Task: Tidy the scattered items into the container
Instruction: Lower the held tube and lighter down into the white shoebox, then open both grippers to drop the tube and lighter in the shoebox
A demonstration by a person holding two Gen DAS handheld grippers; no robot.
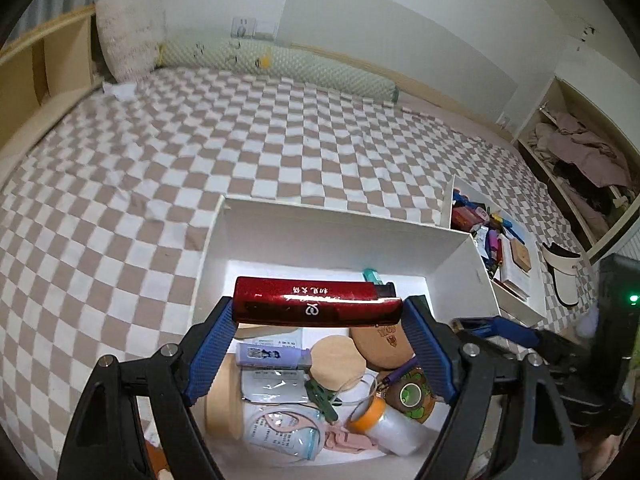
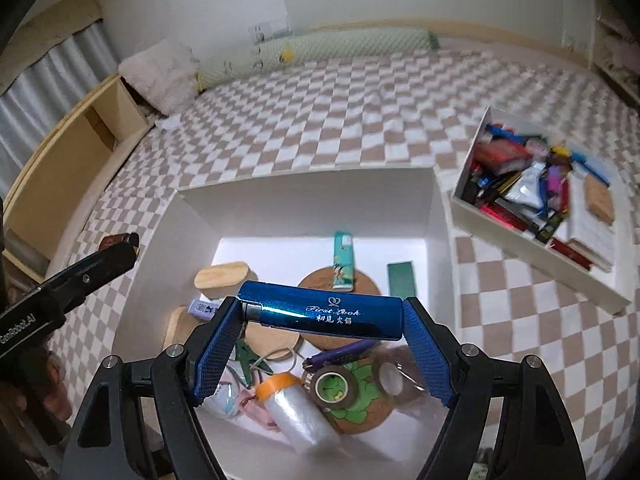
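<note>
1. Checkered bedspread [image 1: 280, 140] carries a white box [image 1: 332, 232], the container, part-filled with coasters, tape rolls and a teal lighter [image 2: 343, 266]; a second, fuller box [image 2: 532, 208] lies well apart.
2. Left gripper [image 1: 318, 308] clamps a red lighter [image 1: 318, 300] endwise between its pads, above the box interior.
3. Right gripper [image 2: 322, 316] likewise clamps a blue lighter [image 2: 320, 314] over the same box.
4. Step in hand, as judged: delivery. Next move calls for spreading both jaws so each lighter drops inside.
</note>
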